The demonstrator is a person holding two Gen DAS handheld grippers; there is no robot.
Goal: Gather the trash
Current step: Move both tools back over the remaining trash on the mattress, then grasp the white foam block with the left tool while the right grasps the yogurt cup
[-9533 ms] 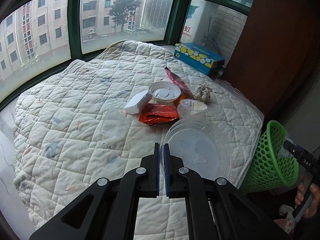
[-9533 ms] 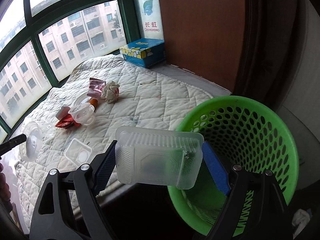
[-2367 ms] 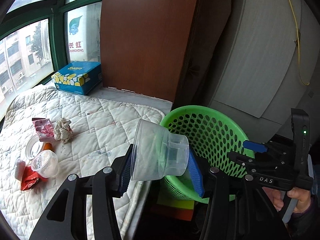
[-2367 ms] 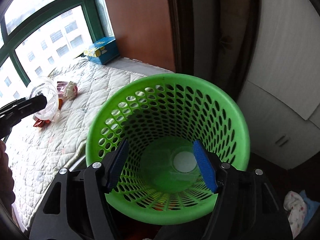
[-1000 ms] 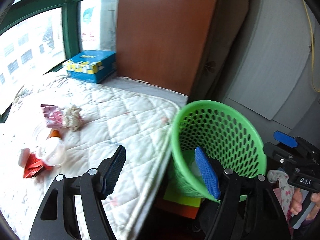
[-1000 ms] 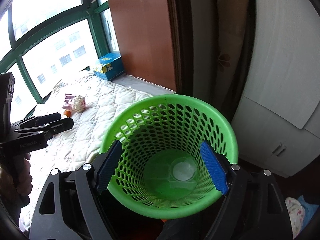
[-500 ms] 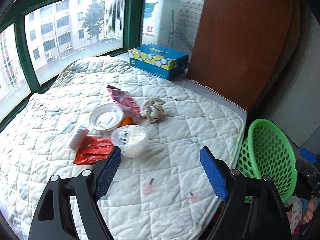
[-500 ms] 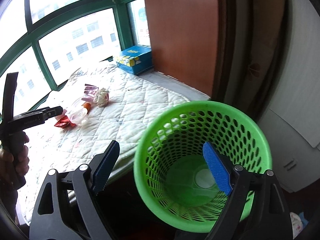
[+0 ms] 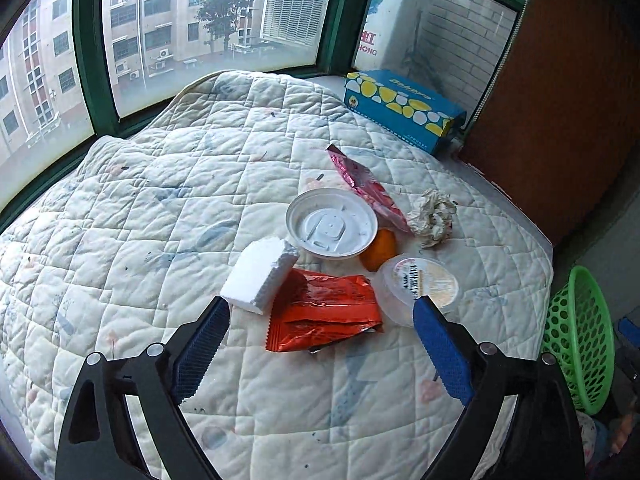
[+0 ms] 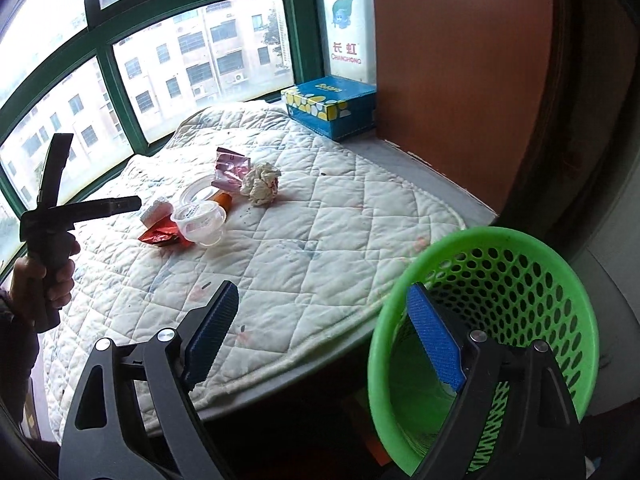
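Trash lies in a heap on the white quilt (image 9: 140, 220): a red wrapper (image 9: 324, 312), a white foam block (image 9: 260, 274), a white lid (image 9: 332, 222), a clear lidded cup (image 9: 418, 286), a pink wrapper (image 9: 364, 186) and crumpled paper (image 9: 434, 218). My left gripper (image 9: 320, 308) hovers above the red wrapper. Its jaws are opening and the pads touch nothing. The right gripper (image 10: 322, 294) stands open and empty over the quilt's near edge, its right finger in front of the green basket (image 10: 500, 308).
A blue tissue box (image 9: 400, 108) sits at the back by the brown cabinet (image 10: 448, 80). Green-framed windows ring the far side. The basket (image 9: 580, 336) stands on the floor off the quilt's right corner. A hand (image 10: 44, 276) holds the left gripper (image 10: 134, 202).
The left gripper has let go of the clear cup at the basket, swung back over the trash heap and opened wider. The right gripper has shifted left, off the basket's middle.
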